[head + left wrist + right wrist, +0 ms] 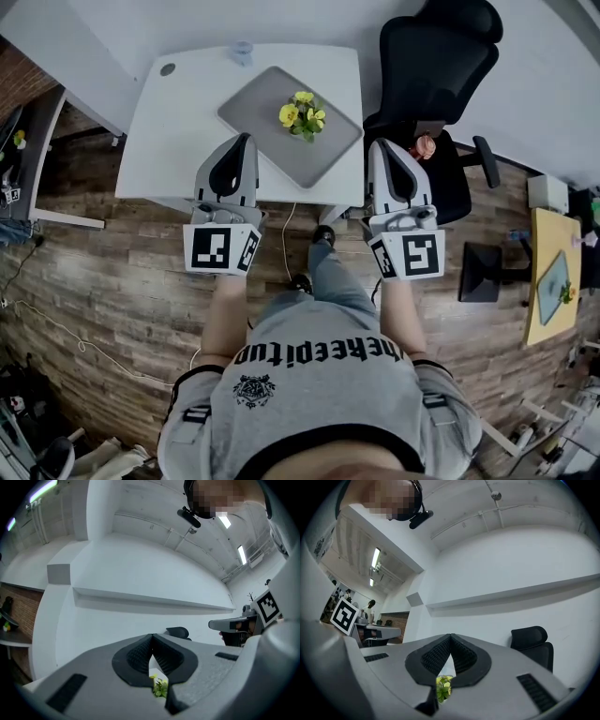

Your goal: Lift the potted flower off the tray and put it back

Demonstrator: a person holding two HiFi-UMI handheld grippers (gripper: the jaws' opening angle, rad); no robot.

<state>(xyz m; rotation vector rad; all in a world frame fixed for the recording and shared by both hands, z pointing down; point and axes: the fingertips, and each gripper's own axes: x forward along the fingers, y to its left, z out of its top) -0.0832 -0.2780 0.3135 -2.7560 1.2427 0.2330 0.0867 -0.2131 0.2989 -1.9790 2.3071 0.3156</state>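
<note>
A small potted flower (302,114) with yellow blooms and green leaves stands upright on a grey tray (258,105), which lies askew on the white table (178,131). My left gripper (246,141) hovers at the table's near edge, left of the tray's near corner, its jaws closed with nothing between them. My right gripper (379,146) is off the table's right front corner, also shut and empty. In the left gripper view the closed tips (151,638) sit above a glimpse of the flower (160,686). The right gripper view shows the same: tips (450,637) together, flower (443,687) beneath.
A black office chair (436,66) stands right of the table, close to my right gripper. A small clear cup (242,51) sits at the table's far edge. Another desk (37,141) is at the left, and a wooden table (553,244) with a second tray at the far right.
</note>
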